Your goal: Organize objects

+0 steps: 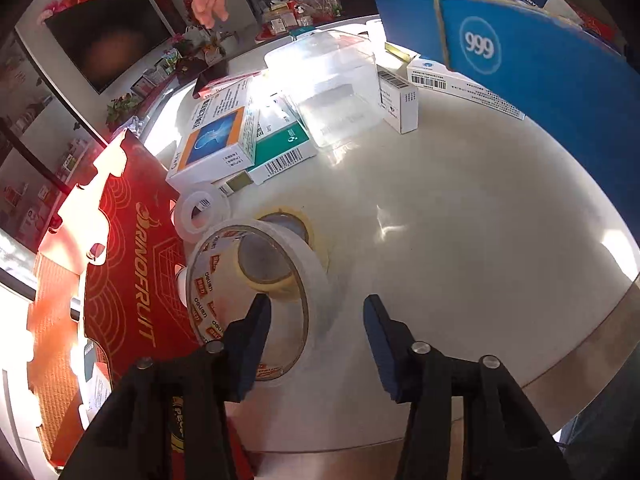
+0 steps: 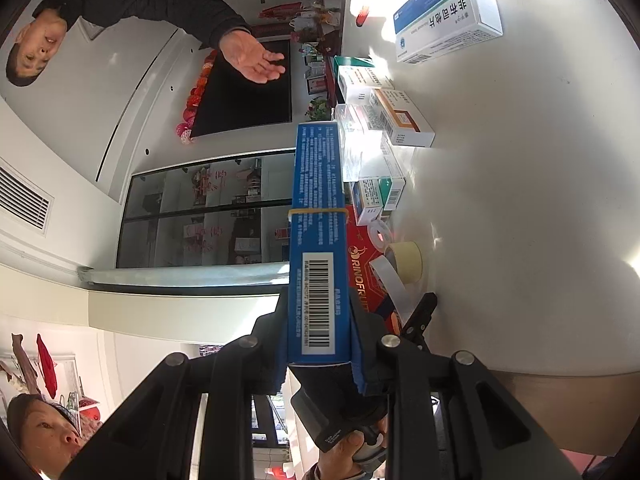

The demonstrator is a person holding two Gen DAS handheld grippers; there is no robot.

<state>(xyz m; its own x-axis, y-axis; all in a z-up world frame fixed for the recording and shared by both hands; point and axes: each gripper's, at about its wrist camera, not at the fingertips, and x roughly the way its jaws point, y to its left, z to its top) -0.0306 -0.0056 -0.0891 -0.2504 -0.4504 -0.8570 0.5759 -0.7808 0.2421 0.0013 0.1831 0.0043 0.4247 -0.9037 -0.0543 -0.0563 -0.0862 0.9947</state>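
My left gripper (image 1: 316, 332) is open and points down at the white table (image 1: 460, 220). A white tape roll (image 1: 316, 280) stands tilted on edge; my left finger (image 1: 252, 336) sits in its hole and the other finger is outside, so the roll's wall lies between the pads without being pressed. A yellow masking tape roll (image 1: 290, 216) lies just behind it, and a small clear roll (image 1: 192, 212) beyond. My right gripper (image 2: 320, 332) is shut on a long blue box (image 2: 320, 240) with a rubber band, held level above the table; the box (image 1: 520, 64) hangs at upper right.
A red fruit carton (image 1: 132, 248) lies left of the rolls. Stacked medicine boxes (image 1: 216, 140), a clear plastic case (image 1: 328, 80) and white boxes (image 1: 396, 100) crowd the far side. The table's metal rim (image 1: 580, 352) curves near me. A person's hand (image 2: 256, 56) reaches out beyond the table.
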